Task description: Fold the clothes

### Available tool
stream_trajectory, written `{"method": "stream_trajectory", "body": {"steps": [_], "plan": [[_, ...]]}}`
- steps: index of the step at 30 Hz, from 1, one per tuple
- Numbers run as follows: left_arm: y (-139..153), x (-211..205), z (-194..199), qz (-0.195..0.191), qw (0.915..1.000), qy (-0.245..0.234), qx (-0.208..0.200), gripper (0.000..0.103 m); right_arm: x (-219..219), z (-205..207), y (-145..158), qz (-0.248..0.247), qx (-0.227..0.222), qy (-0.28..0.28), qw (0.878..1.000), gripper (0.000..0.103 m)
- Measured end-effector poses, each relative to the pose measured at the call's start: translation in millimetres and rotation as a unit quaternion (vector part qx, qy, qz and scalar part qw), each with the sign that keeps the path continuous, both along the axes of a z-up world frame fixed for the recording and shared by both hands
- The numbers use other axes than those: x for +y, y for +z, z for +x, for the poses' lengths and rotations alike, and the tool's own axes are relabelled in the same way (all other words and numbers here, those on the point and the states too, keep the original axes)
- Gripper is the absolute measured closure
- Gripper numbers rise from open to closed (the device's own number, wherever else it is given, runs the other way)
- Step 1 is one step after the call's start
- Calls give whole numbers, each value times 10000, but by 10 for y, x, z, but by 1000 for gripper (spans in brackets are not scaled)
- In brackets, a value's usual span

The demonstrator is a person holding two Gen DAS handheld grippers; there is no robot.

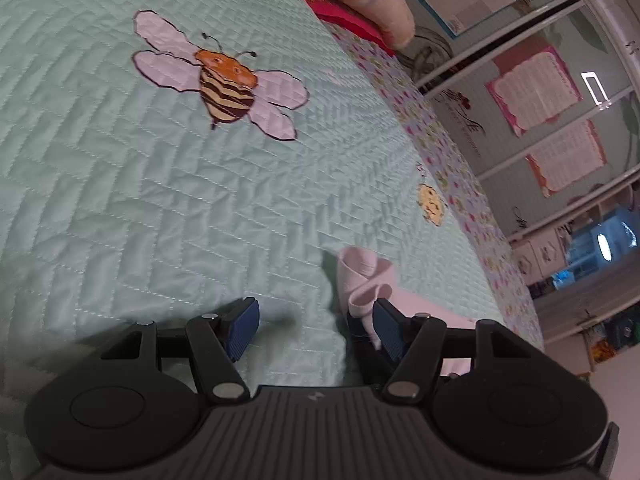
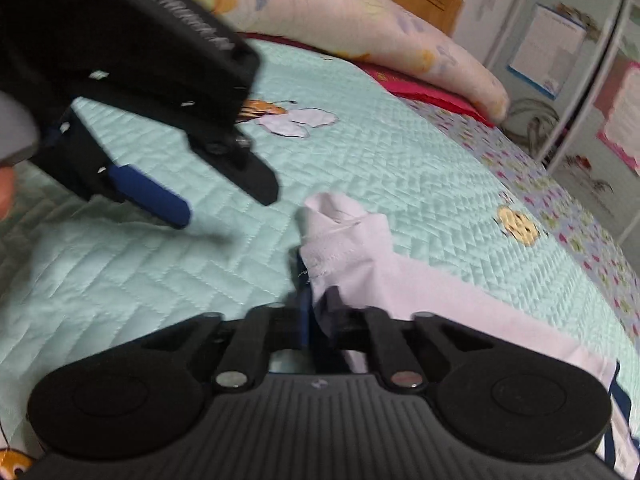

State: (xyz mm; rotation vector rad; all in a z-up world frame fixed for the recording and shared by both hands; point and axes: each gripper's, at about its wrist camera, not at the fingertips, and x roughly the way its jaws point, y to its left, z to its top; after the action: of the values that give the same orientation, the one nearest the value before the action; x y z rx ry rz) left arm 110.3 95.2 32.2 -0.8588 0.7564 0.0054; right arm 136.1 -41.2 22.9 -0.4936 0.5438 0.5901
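Right gripper [image 2: 310, 312] clamps the white garment's [image 2: 420, 300] hemmed corner; left gripper [image 1: 316, 324] hangs at ten o'clock, jaws apart, empty, cloth trailing toward four.

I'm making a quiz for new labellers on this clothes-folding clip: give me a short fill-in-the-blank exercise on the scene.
1. The right gripper is shut on the pale ____ garment.
2. The left gripper has its jaws ____.
3. The green quilt has a large ____ stitched on it.

Missing words: pink; open; bee
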Motion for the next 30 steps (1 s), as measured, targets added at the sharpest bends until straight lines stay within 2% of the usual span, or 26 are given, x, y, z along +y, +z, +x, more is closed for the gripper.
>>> {"method": "stream_trajectory", "body": {"steps": [3,5,9,14,22,24,27,30], "plan": [[5,30,25,-273,9995,-82,-93,37,-225,-108,191,574,13,-97,9983,102],[-38,56,49,-591,9982,-67,-98,37,-362,-226,289,907,123,31,9958,102],[-145,39,117,-1124,9937,31,-14,37,-431,-387,177,720,367,327,9962,102],[-192,-59,229,-1233,9923,-34,70,37,-492,-501,78,645,590,610,9943,102],[-235,-24,370,-1556,9872,323,92,37,-587,-563,29,846,741,656,9915,102],[-214,-32,439,-1450,9887,361,137,37,-595,-570,-1,882,716,662,9913,102],[-91,-75,478,-887,9952,399,89,37,-614,-591,-20,915,656,665,9914,102],[46,-121,486,-154,9994,306,-36,37,-620,-605,-43,951,655,641,9912,102]]}}
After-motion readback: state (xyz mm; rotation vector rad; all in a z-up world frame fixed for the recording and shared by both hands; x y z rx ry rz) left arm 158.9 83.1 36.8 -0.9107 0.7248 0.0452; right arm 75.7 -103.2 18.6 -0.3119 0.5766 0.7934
